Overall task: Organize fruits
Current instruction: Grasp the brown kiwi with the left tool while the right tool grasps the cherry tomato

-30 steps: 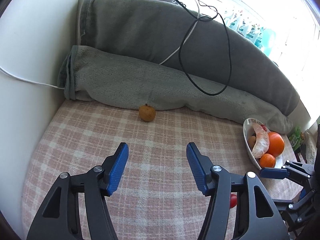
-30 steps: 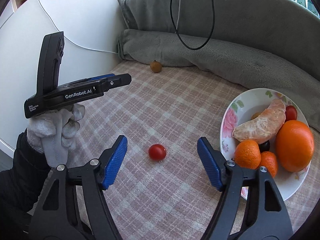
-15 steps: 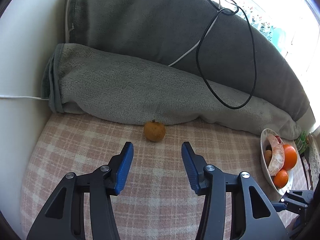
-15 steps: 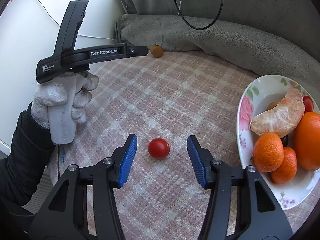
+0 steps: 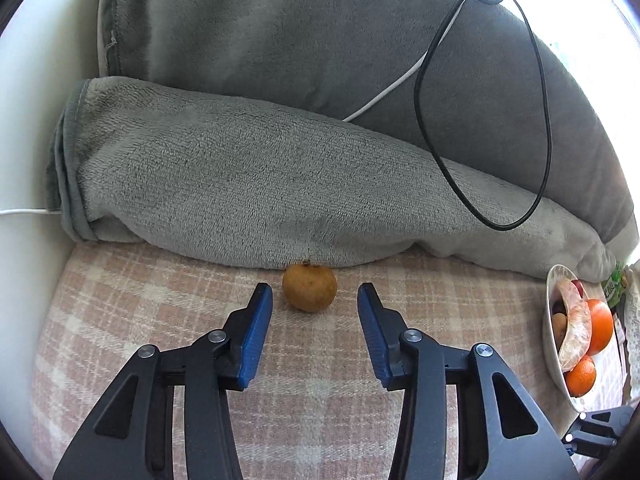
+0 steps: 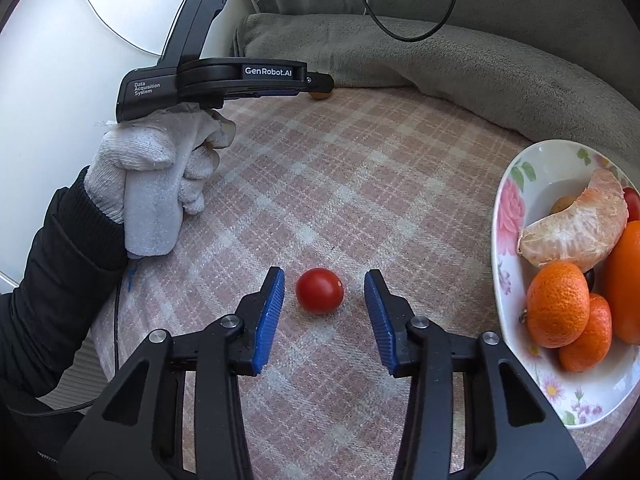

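Holding oranges and a peeled segment: plate point(image 6: 505, 216). Remaining on the cloth point(image 6: 360, 184): tomato point(image 6: 319, 290), brown fruit point(image 5: 309, 286). Right gripper point(image 6: 324, 294) and left gripper point(image 5: 315, 304) closing around them, pads not yet touching.

I count one tomato point(image 6: 319, 290) loose, one brown fruit point(image 5: 309, 287) loose, one plate point(image 6: 516, 184), three oranges point(image 6: 558, 304) on it, one peeled half point(image 6: 576, 226).

left hand-held gripper point(image 6: 320, 82) reads "genrobot.ai" and "data acquisition system".
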A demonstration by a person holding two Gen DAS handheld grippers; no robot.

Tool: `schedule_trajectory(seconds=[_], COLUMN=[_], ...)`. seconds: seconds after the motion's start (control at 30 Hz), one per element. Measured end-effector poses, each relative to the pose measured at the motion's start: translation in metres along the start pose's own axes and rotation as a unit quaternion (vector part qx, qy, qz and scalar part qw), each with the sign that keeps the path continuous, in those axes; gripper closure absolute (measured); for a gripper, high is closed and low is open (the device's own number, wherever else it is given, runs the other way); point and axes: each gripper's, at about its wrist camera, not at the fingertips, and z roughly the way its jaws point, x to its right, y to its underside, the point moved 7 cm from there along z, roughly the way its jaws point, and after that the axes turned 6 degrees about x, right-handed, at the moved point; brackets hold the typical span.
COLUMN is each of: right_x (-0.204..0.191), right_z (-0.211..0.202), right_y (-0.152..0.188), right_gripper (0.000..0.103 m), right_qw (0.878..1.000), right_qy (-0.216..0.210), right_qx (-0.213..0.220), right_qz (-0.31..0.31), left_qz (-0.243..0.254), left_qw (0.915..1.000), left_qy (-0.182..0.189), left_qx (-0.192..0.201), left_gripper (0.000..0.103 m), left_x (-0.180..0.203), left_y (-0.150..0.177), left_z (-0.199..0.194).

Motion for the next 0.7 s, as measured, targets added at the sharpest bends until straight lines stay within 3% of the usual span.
schedule_trajectory(seconds=[0.43, 0.7], right_x=[-0.006, -0.008], right_z=[-0.002, -0.002], right_y=[0.007, 0.009], right_gripper=[0.075, 0.076], right_qw=[1.0, 1.0], right_qy=[-0.003, -0.004], right_qx=[-0.005, -0.005], right_qz=[-0.009, -0.012], left_qz=[-0.003, -0.001], left_qw=[0.9999, 1.0], left_qy=[-0.01, -0.007], left_qx=[-0.005, 0.0], left_gripper=[0.07, 0.075], left_x=[0.0, -0.01], left_y=[-0.007, -0.011], left_z=[0.023, 0.025])
